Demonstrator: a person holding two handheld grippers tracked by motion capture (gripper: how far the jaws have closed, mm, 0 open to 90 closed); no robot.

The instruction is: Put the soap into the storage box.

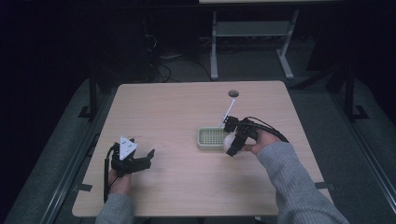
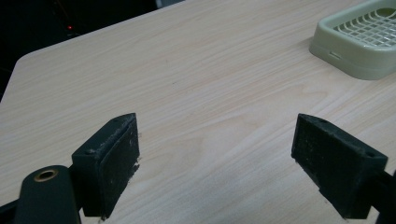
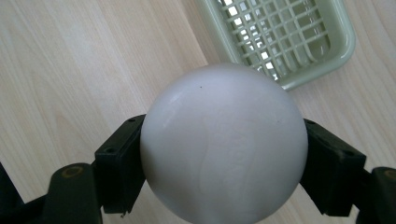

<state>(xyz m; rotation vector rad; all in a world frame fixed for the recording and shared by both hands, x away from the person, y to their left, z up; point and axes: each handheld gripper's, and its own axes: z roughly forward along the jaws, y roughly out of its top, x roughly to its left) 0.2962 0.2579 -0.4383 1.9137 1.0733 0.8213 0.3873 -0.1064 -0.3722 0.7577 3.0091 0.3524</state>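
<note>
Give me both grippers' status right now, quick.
Left gripper: open, holding nothing, over the bare table.
Right gripper: closed on the white ball, beside the green basket.

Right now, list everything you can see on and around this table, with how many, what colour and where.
table: one, light wood grain, centre of the high view.
grommet hole: one, dark, near the table's far edge.
basket: one, pale green with a grid floor, right of the table's centre, empty as far as visible.
ball: one, white, clamped between the right gripper's jaws beside the basket.
second table frame: one, grey legs, on the floor beyond.
left gripper: one, black, jaws wide apart over bare table, front left.
right gripper: one, black, at the basket's right edge.
sleeves: two, grey, bottom of the high view.
</note>
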